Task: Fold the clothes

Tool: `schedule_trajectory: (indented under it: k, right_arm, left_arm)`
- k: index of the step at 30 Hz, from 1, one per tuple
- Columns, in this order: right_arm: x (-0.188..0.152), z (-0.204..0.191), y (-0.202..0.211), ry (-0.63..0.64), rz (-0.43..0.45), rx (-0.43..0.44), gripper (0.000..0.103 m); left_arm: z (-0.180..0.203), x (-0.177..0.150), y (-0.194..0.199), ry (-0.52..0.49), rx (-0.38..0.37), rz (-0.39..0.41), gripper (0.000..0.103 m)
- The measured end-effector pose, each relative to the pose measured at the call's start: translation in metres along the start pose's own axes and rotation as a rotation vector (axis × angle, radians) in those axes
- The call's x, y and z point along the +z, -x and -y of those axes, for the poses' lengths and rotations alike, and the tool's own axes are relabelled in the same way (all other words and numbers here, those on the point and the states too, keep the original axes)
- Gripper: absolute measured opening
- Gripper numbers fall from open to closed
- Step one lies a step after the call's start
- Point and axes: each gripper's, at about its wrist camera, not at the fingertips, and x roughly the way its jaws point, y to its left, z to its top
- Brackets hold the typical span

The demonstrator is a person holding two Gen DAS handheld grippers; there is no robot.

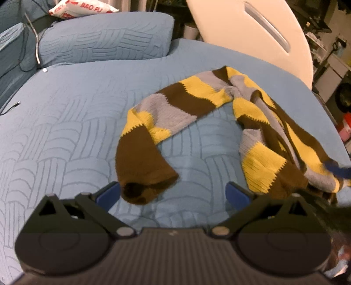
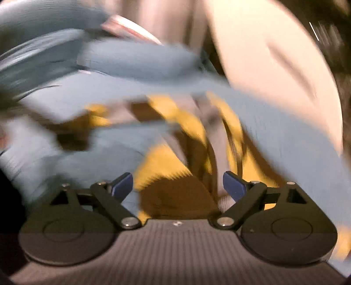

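Observation:
A knitted sweater (image 1: 193, 103) in brown, yellow and grey-blue bands lies rumpled on a blue quilted bed (image 1: 65, 122). One sleeve curves toward me and ends in a brown cuff (image 1: 142, 186). My left gripper (image 1: 173, 193) stands open just above the bed, with that cuff lying by its left pad. A blue pad of the right gripper (image 1: 339, 170) shows at the sweater's right edge. The right wrist view is heavily blurred: my right gripper (image 2: 177, 185) is open, low over a brown and yellow part of the sweater (image 2: 173, 175).
A blue pillow (image 1: 105, 37) lies at the head of the bed, with a white and red printed bag (image 1: 81, 8) behind it. A cream bed end panel (image 1: 252, 32) rises at the back right. Cables (image 1: 33, 43) trail along the left side. Cluttered shelves (image 1: 329, 43) stand far right.

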Motion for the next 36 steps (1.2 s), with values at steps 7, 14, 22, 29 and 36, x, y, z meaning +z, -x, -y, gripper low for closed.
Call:
schedule_trajectory:
  k: [7,14,22,29,36]
  right_arm:
    - [-0.029,-0.037,0.008,0.239,0.058,0.04,0.013]
    - [-0.095,-0.117,0.058,0.561,-0.069,0.546,0.012]
    - [-0.098,-0.03,0.089,0.109,0.047,0.166,0.069]
    - [-0.139,0.095,0.087,-0.124,-0.077,-0.343,0.078]
    - [-0.154,0.116,0.121,-0.134,-0.302,0.102,0.019]
  left_arm:
    - [-0.011,0.0,-0.001,0.069,-0.031,-0.009,0.103]
    - [-0.019,-0.001,-0.005,0.126,-0.051,-0.04,0.103]
    - [-0.017,-0.002,-0.014,0.109,-0.06,-0.093,0.103]
    - [0.004,-0.003,-0.032,-0.037,-0.079,-0.216,0.103]
    - [0.024,-0.007,-0.047,-0.168,-0.125,-0.335,0.102]
